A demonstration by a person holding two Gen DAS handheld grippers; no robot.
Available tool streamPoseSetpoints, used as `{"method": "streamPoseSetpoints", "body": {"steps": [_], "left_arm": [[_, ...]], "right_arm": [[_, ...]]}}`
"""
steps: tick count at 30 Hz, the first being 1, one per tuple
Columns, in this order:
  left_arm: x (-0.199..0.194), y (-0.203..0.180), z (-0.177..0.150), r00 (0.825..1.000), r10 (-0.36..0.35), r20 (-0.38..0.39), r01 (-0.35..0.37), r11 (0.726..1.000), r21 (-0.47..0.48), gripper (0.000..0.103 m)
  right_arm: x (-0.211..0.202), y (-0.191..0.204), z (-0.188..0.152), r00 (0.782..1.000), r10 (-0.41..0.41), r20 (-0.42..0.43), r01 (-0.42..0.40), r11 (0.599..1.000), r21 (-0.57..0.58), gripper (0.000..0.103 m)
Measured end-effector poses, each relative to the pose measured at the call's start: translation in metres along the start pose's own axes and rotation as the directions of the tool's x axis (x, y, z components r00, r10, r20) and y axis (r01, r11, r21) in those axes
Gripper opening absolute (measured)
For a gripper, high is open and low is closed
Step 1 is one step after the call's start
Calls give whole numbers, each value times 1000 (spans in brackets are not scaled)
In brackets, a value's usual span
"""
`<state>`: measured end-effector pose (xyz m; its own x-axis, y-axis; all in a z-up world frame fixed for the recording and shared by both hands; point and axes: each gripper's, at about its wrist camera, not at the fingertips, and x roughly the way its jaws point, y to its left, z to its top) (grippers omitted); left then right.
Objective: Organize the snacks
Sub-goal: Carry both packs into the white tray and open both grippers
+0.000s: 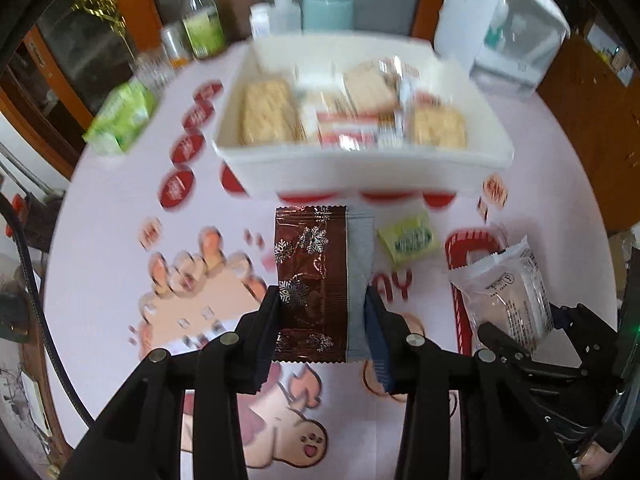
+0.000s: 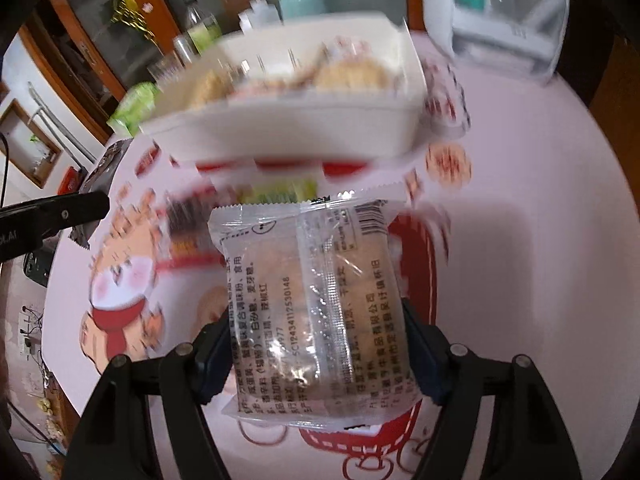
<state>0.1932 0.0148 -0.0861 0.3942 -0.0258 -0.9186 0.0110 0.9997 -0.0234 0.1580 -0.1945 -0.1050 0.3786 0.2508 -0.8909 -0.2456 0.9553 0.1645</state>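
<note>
My left gripper (image 1: 323, 296) is shut on a brown snack packet (image 1: 310, 264) printed with silver snowflakes, held above the table just in front of the white bin (image 1: 360, 168). The bin holds several wrapped snacks. My right gripper (image 2: 316, 316) is shut on a clear packet (image 2: 316, 312) with a pale pastry inside, also raised in front of the white bin (image 2: 288, 128). In the left wrist view that clear packet (image 1: 508, 288) shows at the right. A small yellow-green packet (image 1: 408, 238) lies on the cloth between the two grippers.
The round table carries a pink cartoon tablecloth (image 1: 120, 240). A green packet (image 1: 120, 120) lies left of the bin. Behind the bin stand bottles (image 1: 202, 28), a teal canister (image 1: 328, 8), a white jug (image 1: 464, 12) and a clear plastic box (image 1: 524, 36).
</note>
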Motion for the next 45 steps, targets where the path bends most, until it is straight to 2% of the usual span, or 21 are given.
{"method": "streamPoseSetpoints", "body": {"steps": [3, 6, 9, 11, 13, 18, 21, 27, 31, 32, 33, 34, 35, 37, 39, 40, 45], "left_arm": [[-27, 12, 20, 998, 10, 63, -11, 1000, 12, 39], [-47, 17, 45, 993, 11, 118, -16, 999, 34, 39], [-54, 18, 58, 992, -29, 124, 21, 998, 60, 40], [-52, 15, 60, 992, -5, 129, -7, 996, 91, 40], [-47, 12, 60, 993, 8, 119, -21, 994, 106, 40], [-32, 16, 64, 993, -93, 76, 87, 992, 87, 39], [-26, 19, 74, 994, -78, 82, 71, 994, 80, 39], [-19, 24, 114, 993, -35, 110, 28, 998, 64, 39], [-15, 24, 143, 989, -3, 147, -6, 998, 59, 39], [-14, 23, 151, 987, -3, 161, -7, 998, 60, 48], [-13, 24, 157, 986, -24, 163, 14, 998, 62, 62], [-10, 25, 162, 988, -28, 153, 21, 999, 51, 87], [-10, 28, 165, 988, -16, 156, 12, 1000, 27, 96], [-6, 34, 170, 987, -2, 163, 3, 1000, -7, 97], [1, 38, 171, 991, -10, 137, 13, 1000, -19, 97], [4, 39, 171, 991, -12, 131, 15, 1000, -21, 97], [10, 39, 159, 990, 8, 138, -7, 1000, -5, 97]], "right_arm": [[-24, 9, 32, 997, -8, 82, 12, 999, -40, 74], [-47, 17, 66, 984, -35, 172, 48, 996, -76, 74], [-66, 22, 91, 970, -42, 238, 63, 995, -80, 74], [-70, 21, 99, 966, -47, 254, 69, 995, -78, 74], [-70, 22, 102, 966, -50, 255, 71, 995, -74, 74], [-68, 27, 113, 965, -64, 254, 89, 992, -88, 74], [-67, 33, 124, 962, -77, 262, 103, 991, -88, 74], [-51, 35, 171, 957, -140, 254, 157, 987, -45, 75], [-36, 37, 196, 958, -156, 240, 171, 984, -43, 81], [-26, 36, 204, 965, -149, 216, 164, 985, -50, 81], [-19, 36, 208, 971, -143, 192, 155, 987, -47, 81], [-11, 34, 211, 975, -147, 164, 155, 987, -36, 82], [-1, 31, 215, 979, -156, 130, 159, 987, -20, 82], [4, 29, 215, 978, -155, 142, 158, 987, -14, 83], [4, 29, 213, 970, -177, 165, 180, 984, -5, 87], [4, 29, 211, 969, -174, 175, 177, 984, 1, 90], [1, 27, 206, 969, -167, 182, 168, 986, 15, 90]]}}
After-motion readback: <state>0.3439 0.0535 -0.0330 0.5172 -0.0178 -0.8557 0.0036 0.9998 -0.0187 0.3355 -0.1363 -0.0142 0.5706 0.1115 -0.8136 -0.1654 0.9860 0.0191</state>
